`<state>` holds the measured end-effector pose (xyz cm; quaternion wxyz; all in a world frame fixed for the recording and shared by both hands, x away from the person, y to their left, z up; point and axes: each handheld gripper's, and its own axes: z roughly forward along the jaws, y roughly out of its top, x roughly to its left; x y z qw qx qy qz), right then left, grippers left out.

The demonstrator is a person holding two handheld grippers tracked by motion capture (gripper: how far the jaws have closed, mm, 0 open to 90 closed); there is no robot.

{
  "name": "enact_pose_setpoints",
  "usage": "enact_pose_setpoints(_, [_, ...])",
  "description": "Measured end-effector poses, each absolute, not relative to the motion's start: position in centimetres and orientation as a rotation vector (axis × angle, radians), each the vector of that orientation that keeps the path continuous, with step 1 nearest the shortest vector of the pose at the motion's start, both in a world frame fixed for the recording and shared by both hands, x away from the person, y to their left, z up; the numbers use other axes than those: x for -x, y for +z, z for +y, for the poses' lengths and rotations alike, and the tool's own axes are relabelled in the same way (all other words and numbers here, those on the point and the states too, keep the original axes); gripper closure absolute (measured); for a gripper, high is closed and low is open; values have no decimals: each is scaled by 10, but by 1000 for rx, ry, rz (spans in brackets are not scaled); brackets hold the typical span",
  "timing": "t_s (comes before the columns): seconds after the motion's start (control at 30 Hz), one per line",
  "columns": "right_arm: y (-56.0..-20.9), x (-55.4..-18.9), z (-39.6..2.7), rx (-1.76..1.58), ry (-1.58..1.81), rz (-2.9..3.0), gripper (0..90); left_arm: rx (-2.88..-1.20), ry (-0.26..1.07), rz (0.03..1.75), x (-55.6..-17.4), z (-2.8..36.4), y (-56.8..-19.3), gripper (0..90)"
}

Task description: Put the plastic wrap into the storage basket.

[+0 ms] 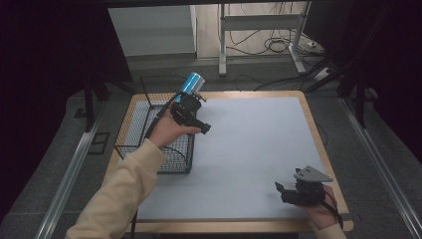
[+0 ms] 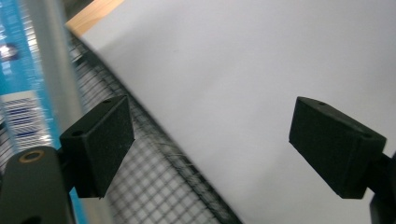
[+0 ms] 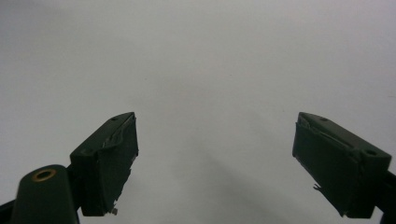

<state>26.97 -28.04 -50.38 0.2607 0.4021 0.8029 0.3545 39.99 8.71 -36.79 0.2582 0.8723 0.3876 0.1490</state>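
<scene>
My left hand-held gripper hangs wide and empty left of centre, the blue can upright at the basket's far corner just above it, so a careless swing could clip it and tip it out.

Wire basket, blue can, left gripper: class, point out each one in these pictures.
wire basket (image 1: 175,164): high view, front right wall mesh.
blue can (image 1: 190,82): high view, blue side of the body.
left gripper (image 2: 212,140): left gripper view, midway between its fingertips.
</scene>
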Motion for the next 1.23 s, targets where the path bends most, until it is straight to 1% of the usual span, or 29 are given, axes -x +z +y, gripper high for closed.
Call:
enact_pose_setpoints(0.1, [-504,-269,-280,-1084,954,2177,146,-2359,379,968,-379,78,-364,138])
enact_pose_setpoints(0.23, [-504,-267,-279,-1083,954,2181,146,-2342,302,878,-353,68,-368,140])
enact_pose_setpoints(0.37, [-504,-267,-279,-1082,952,2179,146,-2313,280,824,-331,59,-383,154])
enact_pose_setpoints(0.57, [-506,-268,-279,-1077,949,2185,148,-2298,213,811,-303,56,-419,162])
enact_pose_setpoints(0.63, [-506,-268,-279,-1079,948,2185,147,-2303,209,803,-296,57,-430,161])
enact_pose_setpoints(0.7, [-507,-268,-279,-1077,944,2187,148,-2320,214,796,-292,57,-438,161])
enact_pose_setpoints(0.8, [-507,-268,-278,-1079,939,2193,148,-2312,168,800,-286,60,-454,159])
enact_pose_setpoints(0.87, [-508,-268,-277,-1077,939,2194,148,-2339,161,802,-285,60,-460,159])
enact_pose_setpoints(1.23, [-503,-268,-280,-1080,1025,2172,148,-2313,176,825,-286,64,-472,160])
